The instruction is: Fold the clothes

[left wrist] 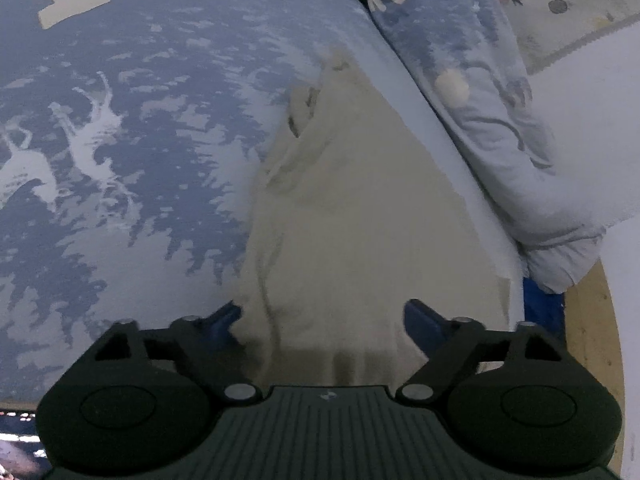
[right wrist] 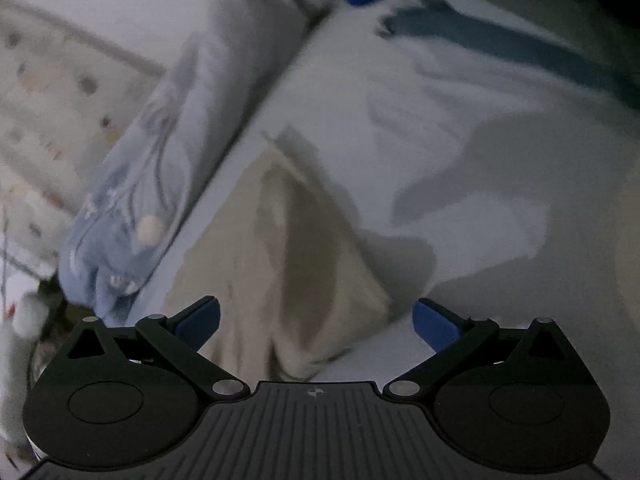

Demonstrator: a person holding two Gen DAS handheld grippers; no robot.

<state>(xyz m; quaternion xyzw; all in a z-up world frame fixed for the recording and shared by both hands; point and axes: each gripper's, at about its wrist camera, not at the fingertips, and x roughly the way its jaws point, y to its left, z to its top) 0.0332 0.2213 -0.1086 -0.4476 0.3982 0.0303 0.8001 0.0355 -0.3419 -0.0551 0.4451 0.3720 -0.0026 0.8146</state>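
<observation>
I have both tongs over a cream cloth (left wrist: 352, 216) lying on a pale sheet (left wrist: 592, 128).

Left gripper (left wrist: 322, 314): jaws spread, cloth between the blue fingers (left wrist: 420, 316) but no pad pressing on it, so nothing pinched.

Right gripper (right wrist: 316, 320): jaws spread too, astride a raised ridge of the same cream cloth (right wrist: 288, 248); view is blurred, but I see no pinch.

Progress, my reading: the cloth shows a straight edge running from 6 toward 12 o'clock and tapers to a point at 12 in the left view, so at least one fold may be in. It is still rumpled near the tongs, so more folding and flattening remain. I judge it early to mid task.

Count:
- cream cloth: 1
- printed blue garment (left wrist: 120, 140) with lettering, at 9–11 o'clock of the cloth, spread flat: 1
- bunched light-blue garment (left wrist: 492, 128) at 1–3 o'clock, unfolded: 1
- grippers: 2
</observation>
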